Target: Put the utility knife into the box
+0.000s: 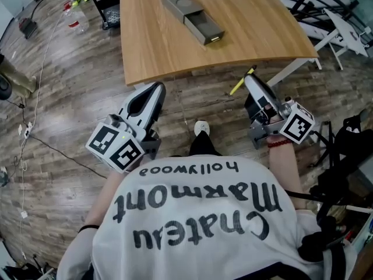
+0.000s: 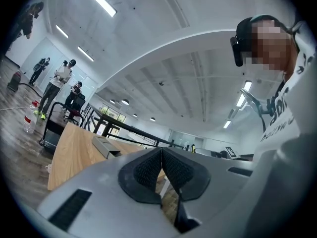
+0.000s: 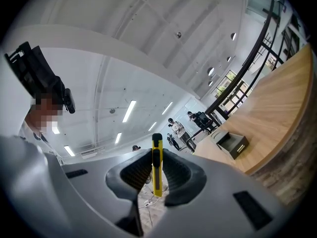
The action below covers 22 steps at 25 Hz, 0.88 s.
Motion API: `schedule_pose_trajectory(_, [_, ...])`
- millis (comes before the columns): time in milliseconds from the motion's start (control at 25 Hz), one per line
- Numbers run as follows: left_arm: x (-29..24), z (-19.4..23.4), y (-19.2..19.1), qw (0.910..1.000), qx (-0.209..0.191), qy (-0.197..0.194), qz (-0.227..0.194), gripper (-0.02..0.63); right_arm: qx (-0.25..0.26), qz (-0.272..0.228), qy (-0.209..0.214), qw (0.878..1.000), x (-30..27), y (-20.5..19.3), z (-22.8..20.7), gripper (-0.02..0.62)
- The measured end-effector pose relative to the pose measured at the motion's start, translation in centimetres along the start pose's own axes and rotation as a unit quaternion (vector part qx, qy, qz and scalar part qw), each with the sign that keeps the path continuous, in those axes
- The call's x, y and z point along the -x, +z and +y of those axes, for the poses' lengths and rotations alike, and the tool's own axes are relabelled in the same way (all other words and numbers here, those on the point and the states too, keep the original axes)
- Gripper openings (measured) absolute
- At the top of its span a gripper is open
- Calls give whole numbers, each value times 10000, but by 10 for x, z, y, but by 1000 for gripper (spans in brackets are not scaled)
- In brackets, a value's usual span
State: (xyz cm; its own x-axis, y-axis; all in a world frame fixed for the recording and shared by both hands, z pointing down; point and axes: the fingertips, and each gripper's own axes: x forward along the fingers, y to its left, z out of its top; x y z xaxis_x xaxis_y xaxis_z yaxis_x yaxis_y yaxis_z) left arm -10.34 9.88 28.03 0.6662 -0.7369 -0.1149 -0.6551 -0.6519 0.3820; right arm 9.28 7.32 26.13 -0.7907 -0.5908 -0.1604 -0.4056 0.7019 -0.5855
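A yellow utility knife (image 3: 157,168) stands upright between the pads of my right gripper (image 3: 156,155), which is shut on it. In the head view the knife (image 1: 241,81) sticks out from the right gripper (image 1: 252,81) just off the near edge of the wooden table (image 1: 169,45). The grey box (image 1: 192,16) lies on the far part of the table with its drawer pulled open; the box (image 3: 229,144) also shows in the right gripper view. My left gripper (image 1: 152,91) hangs below the table's near-left edge, its jaws (image 2: 161,150) shut on nothing.
A water bottle (image 1: 74,17) and cables (image 1: 35,139) lie on the wood floor at the left. A black cart (image 1: 108,4) stands by the table's far-left corner. White frames (image 1: 338,22) crowd the right side. Several people (image 2: 57,83) stand far off.
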Motion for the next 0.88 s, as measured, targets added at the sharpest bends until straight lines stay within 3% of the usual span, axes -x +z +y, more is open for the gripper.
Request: schedule_pose_trajectory(880, [-96, 53, -1, 9994, 97, 280, 197, 8, -156, 70, -51, 9998, -30, 58, -99, 67])
